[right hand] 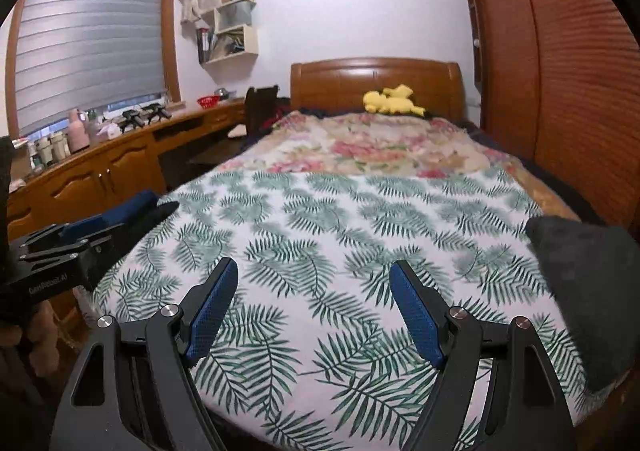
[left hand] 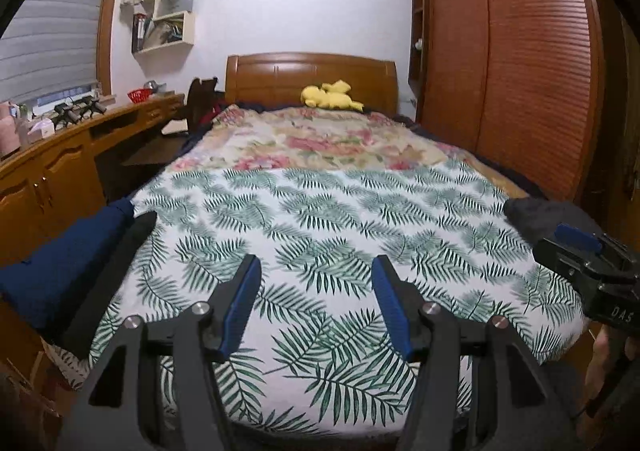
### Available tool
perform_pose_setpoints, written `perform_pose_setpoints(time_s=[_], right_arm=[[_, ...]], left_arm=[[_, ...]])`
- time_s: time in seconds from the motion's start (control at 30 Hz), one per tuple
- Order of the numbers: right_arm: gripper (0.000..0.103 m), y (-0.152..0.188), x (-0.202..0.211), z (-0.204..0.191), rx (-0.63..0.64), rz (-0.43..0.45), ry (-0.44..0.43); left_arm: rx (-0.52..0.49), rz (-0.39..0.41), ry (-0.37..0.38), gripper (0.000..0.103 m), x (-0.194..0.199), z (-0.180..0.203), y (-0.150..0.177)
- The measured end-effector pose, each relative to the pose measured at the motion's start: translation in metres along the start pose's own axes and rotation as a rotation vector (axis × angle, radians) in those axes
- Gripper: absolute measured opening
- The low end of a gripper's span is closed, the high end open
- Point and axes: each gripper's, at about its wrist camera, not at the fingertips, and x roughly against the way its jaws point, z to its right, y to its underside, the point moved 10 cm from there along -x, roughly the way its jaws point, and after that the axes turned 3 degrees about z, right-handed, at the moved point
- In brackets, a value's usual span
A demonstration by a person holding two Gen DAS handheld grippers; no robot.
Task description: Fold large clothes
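Note:
A white sheet with green fern leaves (left hand: 320, 235) lies spread flat over the near half of the bed; it also fills the right wrist view (right hand: 340, 243). My left gripper (left hand: 316, 271) is open and empty, hovering above the sheet's near end. My right gripper (right hand: 314, 275) is open and empty above the same end. A dark grey garment (right hand: 588, 291) lies at the bed's right edge, also seen in the left wrist view (left hand: 536, 215). A navy blue garment (left hand: 60, 263) lies folded at the left edge, beside a black one (left hand: 116, 263).
A floral quilt (left hand: 320, 139) covers the far half of the bed, with a yellow plush toy (left hand: 332, 95) at the wooden headboard (left hand: 312, 75). A wooden desk (left hand: 60, 155) runs along the left. A wardrobe (left hand: 520, 71) stands on the right.

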Motion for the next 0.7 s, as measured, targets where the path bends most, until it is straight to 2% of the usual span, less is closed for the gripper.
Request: perform_pose_setpoints(time_s=[0.33,0.7], right_arm=[[0.08,-0.031,0.04,0.01,0.008,0.115,0.065],[0.08,-0.035,0.06,0.036,-0.02,0.178,0.148]], left_arm=[[-0.014,0.094,0.014,0.056,0.038,0.01,-0.034],[-0.024,0.156,-0.007,0.057,0.057,0.018,-0.047]])
